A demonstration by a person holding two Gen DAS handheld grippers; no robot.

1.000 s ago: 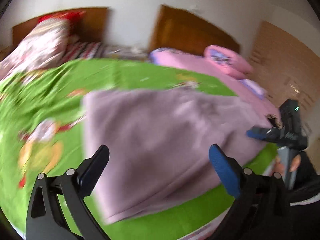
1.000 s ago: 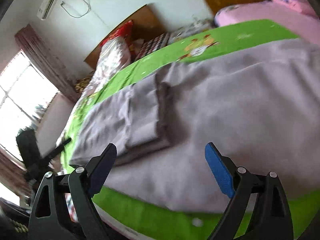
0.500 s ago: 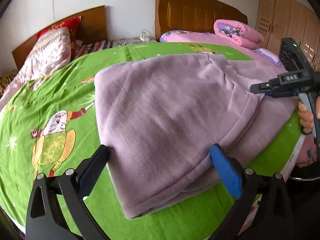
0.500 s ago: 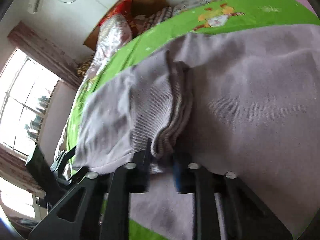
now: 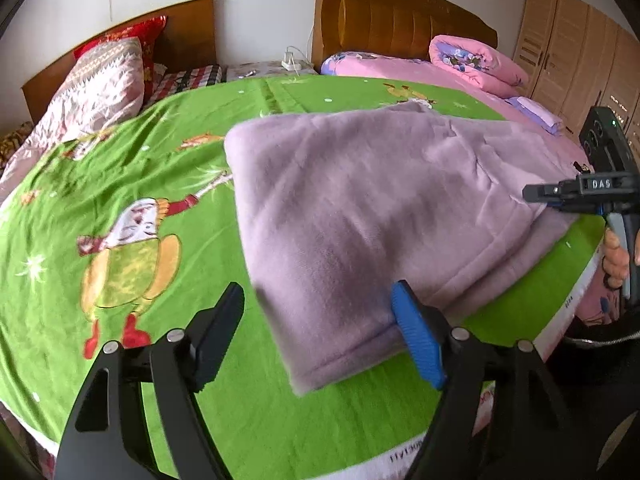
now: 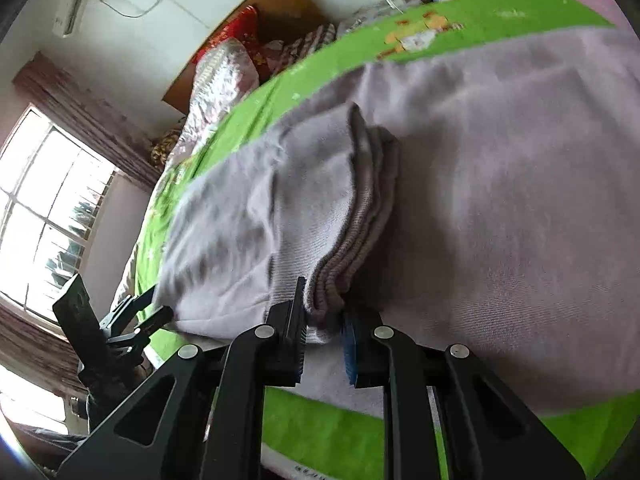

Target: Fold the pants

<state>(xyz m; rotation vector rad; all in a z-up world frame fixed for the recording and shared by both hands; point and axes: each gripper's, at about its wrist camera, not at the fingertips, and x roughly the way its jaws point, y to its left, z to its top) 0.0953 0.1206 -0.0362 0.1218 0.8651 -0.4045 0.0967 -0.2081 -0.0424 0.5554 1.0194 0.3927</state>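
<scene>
Grasp step: right gripper (image 6: 323,334) clamped on the pants (image 5: 360,216) hem, left gripper (image 5: 320,340) closing, apparently untouched, astride their near corner; lift next.

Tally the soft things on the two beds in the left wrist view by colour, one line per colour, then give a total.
Mauve: 1, the pants on the green sheet
Green: 1, that sheet
Pink: 2, the bedspread and the rolled quilt
Red: 1, the pillow
Patterned white and pink: 1, the quilt
Total: 6
</scene>
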